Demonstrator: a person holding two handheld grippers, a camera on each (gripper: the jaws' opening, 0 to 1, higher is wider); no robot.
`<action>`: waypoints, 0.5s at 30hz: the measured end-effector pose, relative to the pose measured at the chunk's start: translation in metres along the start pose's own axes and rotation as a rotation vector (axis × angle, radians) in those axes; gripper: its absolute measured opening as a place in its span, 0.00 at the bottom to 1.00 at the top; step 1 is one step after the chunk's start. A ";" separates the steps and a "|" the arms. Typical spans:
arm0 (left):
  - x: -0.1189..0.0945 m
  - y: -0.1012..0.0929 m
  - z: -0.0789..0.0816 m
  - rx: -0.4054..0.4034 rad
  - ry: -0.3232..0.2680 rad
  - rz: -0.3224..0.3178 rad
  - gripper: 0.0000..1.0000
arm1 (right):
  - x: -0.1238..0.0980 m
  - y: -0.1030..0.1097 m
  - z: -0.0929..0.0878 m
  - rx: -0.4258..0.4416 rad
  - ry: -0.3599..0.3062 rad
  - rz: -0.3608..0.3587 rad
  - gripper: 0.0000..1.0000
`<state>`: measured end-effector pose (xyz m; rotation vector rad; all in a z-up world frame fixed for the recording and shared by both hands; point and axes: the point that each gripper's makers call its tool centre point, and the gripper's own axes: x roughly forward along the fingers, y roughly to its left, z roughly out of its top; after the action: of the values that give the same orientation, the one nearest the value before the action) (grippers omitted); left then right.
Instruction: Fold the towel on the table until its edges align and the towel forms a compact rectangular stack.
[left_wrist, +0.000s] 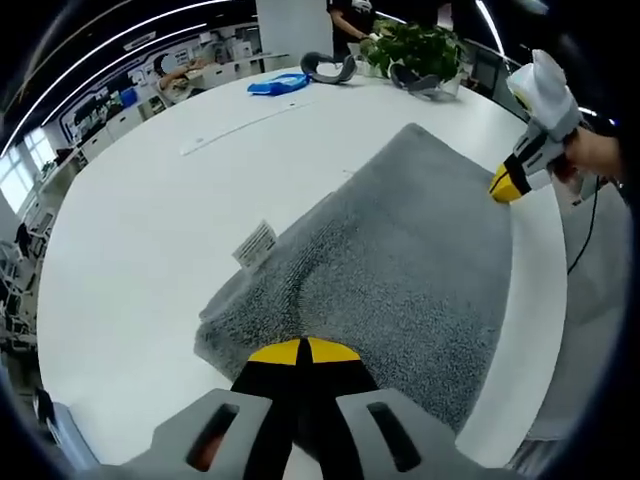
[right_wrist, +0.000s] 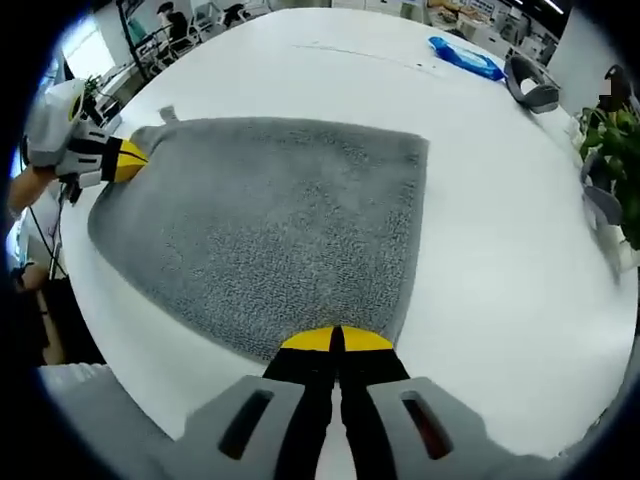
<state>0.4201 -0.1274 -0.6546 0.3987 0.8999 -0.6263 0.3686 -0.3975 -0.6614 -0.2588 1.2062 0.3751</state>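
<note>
A grey towel (left_wrist: 400, 250) lies on the round white table (left_wrist: 150, 230), with a white label (left_wrist: 255, 243) sticking out of its left edge. My left gripper (left_wrist: 303, 350) is shut on the towel's near corner. The right gripper (left_wrist: 505, 183), held by a hand, pinches the far right corner. In the right gripper view the towel (right_wrist: 280, 210) spreads flat ahead on the table (right_wrist: 480, 260). My right gripper (right_wrist: 335, 340) is shut on its near edge, and the left gripper (right_wrist: 125, 160) grips the far left corner.
A blue packet (left_wrist: 278, 84) (right_wrist: 465, 58), a grey curved object (left_wrist: 328, 68) (right_wrist: 530, 92) and a potted plant (left_wrist: 415, 50) (right_wrist: 610, 140) sit across the table. The table edge runs close behind both grippers. Desks and people fill the office behind.
</note>
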 end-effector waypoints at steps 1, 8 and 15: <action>-0.001 -0.006 -0.001 -0.001 0.007 0.004 0.01 | 0.000 0.000 -0.001 -0.005 0.001 -0.001 0.00; -0.005 -0.027 -0.005 0.027 0.056 0.026 0.01 | -0.003 -0.012 -0.008 -0.062 -0.006 -0.018 0.00; -0.006 -0.047 -0.007 0.030 0.102 0.041 0.01 | -0.006 -0.025 -0.017 -0.077 -0.005 -0.013 0.00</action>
<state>0.3825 -0.1567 -0.6564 0.4780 0.9780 -0.5861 0.3623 -0.4281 -0.6614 -0.3316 1.1857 0.4111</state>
